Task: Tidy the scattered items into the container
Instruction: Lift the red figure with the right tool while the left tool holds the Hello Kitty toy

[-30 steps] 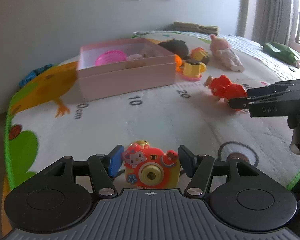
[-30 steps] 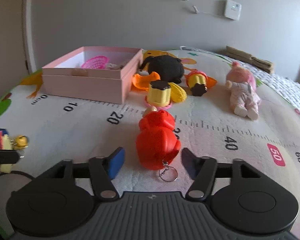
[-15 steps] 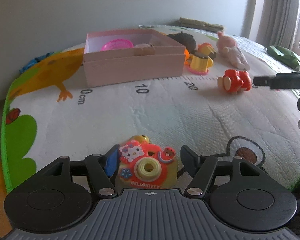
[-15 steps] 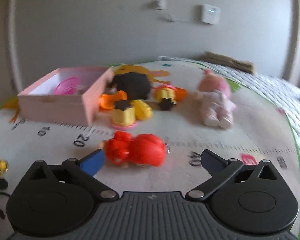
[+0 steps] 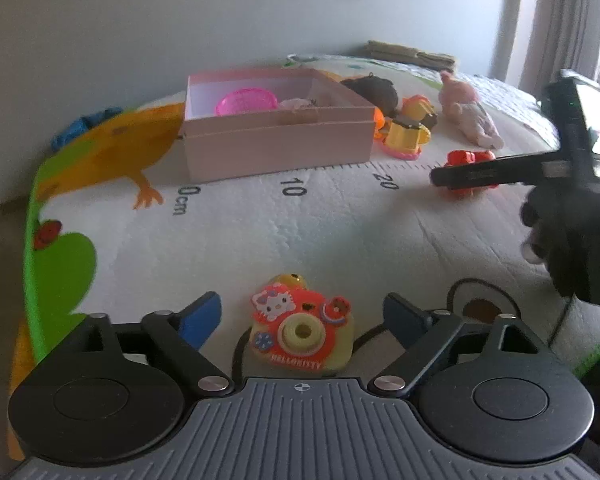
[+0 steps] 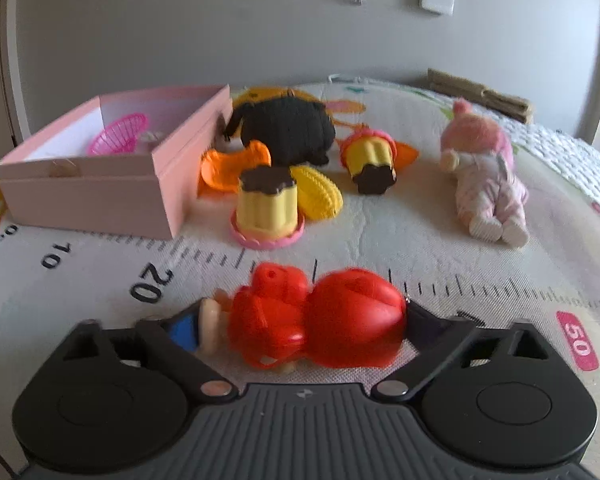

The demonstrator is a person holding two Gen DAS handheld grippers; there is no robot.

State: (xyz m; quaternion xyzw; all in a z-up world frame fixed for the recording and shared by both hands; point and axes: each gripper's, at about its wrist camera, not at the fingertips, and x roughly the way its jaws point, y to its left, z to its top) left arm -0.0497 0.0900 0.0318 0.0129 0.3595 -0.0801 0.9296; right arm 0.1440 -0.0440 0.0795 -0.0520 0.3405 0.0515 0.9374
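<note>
L gripper point(image 5: 302, 314): jaws opening, now wide. Toy camera point(image 5: 300, 338) (red/yellow, cartoon-cat sticker, lens facing the cam) sits on the play mat point(image 5: 340, 232) between the two fingers, clear gaps both sides, nothing pressing on it. It lies toward the near edge of the mat, well apart from the pink box point(image 5: 276, 136).

R gripper point(image 6: 300, 326): jaws closing from wide. Red toy figure point(image 6: 316, 320) lies on its side between them, across the gap, by the "20" mark of the printed ruler. R finger looks to be right at the toy's round end, L blue pad point(image 6: 182, 330) just beside its pale tip; slight blur, can't tell if either is touching. Toy rests on the mat, not lifted.

Pink box stands open toward the far L part of the mat; pink basket point(image 6: 118, 138) + some small bits inside. Just beside box's R wall: orange piece point(image 6: 232, 164), black plush point(image 6: 286, 128), yellow pudding toy point(image 6: 266, 208) upright on a pink plate, second pudding toy point(image 6: 370, 160) tipped over. Pink doll point(image 6: 486, 176) lies further R, apart from the rest.

Gloved hand point(image 5: 572, 240) holds the R gripper, seen in the L view.
</note>
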